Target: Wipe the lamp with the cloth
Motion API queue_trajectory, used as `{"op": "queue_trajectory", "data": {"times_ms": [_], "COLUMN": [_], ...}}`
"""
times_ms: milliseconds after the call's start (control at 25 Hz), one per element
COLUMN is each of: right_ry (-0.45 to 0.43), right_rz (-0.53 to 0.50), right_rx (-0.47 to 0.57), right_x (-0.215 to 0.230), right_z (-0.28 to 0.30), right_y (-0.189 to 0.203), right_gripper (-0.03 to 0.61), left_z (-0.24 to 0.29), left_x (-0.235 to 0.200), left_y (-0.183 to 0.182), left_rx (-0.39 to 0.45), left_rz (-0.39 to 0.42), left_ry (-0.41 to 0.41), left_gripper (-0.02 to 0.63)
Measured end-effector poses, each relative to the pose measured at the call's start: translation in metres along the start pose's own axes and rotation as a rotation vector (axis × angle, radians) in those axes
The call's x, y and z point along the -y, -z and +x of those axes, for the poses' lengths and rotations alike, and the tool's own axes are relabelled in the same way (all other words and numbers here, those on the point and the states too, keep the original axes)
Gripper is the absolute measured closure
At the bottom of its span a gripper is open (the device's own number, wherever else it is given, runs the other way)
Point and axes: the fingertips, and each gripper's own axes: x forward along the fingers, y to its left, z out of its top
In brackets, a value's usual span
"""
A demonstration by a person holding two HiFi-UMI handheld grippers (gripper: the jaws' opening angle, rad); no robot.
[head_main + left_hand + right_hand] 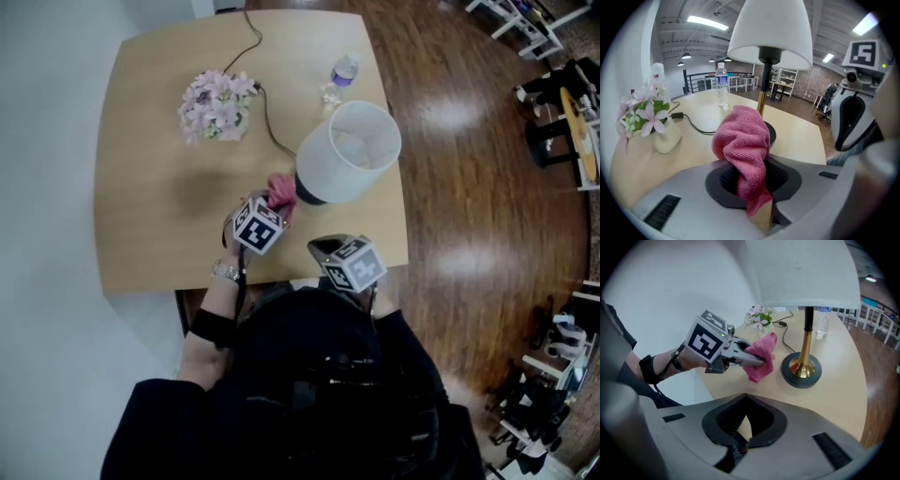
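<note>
One nubby pink cloth (743, 140) | pinched in left tool (758, 363) | brass-stemmed lamp (805, 363)

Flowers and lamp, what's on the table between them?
A black cord snakes across the bare tabletop between the flowers and the lamp, seen in the head view.

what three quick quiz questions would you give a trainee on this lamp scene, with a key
1. True or false: the left gripper grips the pink cloth.
2. The right gripper is: A shut and empty; B holding the bottle; C holding the flowers.
3. What colour is the lamp stem?
Key: 1 true; 2 A; 3 gold.
</note>
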Motion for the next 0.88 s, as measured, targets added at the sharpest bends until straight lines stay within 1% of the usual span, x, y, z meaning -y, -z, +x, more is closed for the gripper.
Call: {"op": "queue_trajectory", "data": {"times_ms": [120,240,320,440,520,640,680,760,840,880], "right_ry": [0.002,0.008,0.011,0.027,0.043,0.051,0.050,0.044,0.035,0.031], "right_rz": [0.008,0.027,0.044,0.076,0.088,0.090,0.090,0.096,0.099,0.096], "right_rx": [0.002,-0.002,0.002,0.013,0.009,0.004,0.003,-0.002,-0.009,-0.010], "right_x": [0.001,0.005,0.007,0.013,0.019,0.024,0.024,0.025,0.025,0.024], "right_z": [-0.002,-0.007,-0.013,-0.023,-0.026,-0.028,-0.028,-0.028,-0.026,-0.026], "right_y": [0.003,0.012,0.017,0.023,0.029,0.032,0.033,0.035,0.037,0.037], "right_gripper": [0.574,0.574,0.574,0.574,0.574,0.574,0.574,0.574,0.574,0.574], "left_z": [0.017,0.039,0.052,0.065,0.071,0.081,0.086,0.090,0.089,0.088], "left_x": [-0.018,-0.035,-0.045,-0.049,-0.053,-0.045,-0.041,-0.038,-0.041,-0.041], "left_y": [-0.018,-0.037,-0.043,-0.051,-0.057,-0.058,-0.055,-0.052,-0.050,-0.050], "left_rx": [-0.013,-0.020,-0.038,-0.017,-0.003,-0.018,-0.019,0.009,0.034,0.039], "left_rz": [0.082,0.167,0.194,0.212,0.216,0.208,0.193,0.133,0.085,0.080], "left_ry": [-0.010,0.004,0.015,0.044,0.041,0.075,0.088,0.101,0.091,0.084], "left_gripper": [0.526,0.526,0.526,0.526,0.526,0.526,0.526,0.526,0.526,0.526]}}
